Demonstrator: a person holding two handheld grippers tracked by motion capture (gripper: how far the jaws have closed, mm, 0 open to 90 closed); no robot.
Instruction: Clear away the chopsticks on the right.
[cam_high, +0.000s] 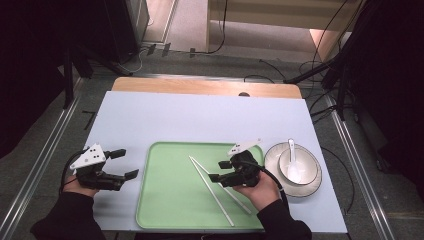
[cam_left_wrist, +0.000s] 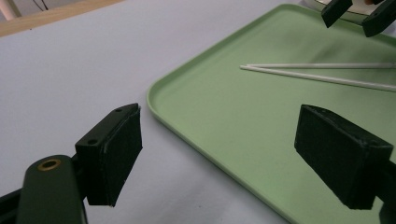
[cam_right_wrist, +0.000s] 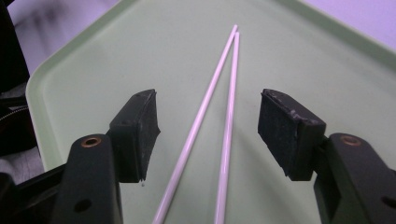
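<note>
Two chopsticks (cam_right_wrist: 219, 112) lie on tray (cam_right_wrist: 60, 70) betw. R claw (cam_right_wrist: 208, 135) pads, jaws apart, nothing gripped. Risk: closing grabs just one, other skids off. L claw (cam_left_wrist: 233, 154) open, empty.

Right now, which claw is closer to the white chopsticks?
Right. The right claw hovers open over the chopsticks on the green tray, which lie below the gap between its jaws. The left claw waits open beyond the tray's left edge.

Open pale-blue tabletop (cam_high: 200, 117) stretches beyond the flat green plastic tray (cam_high: 165, 200); two thin white chopsticks (cam_high: 212, 187) cross the tray's right half, its left half bare, while a white bowl with spoon (cam_high: 295, 167) blocks the table's right edge
</note>
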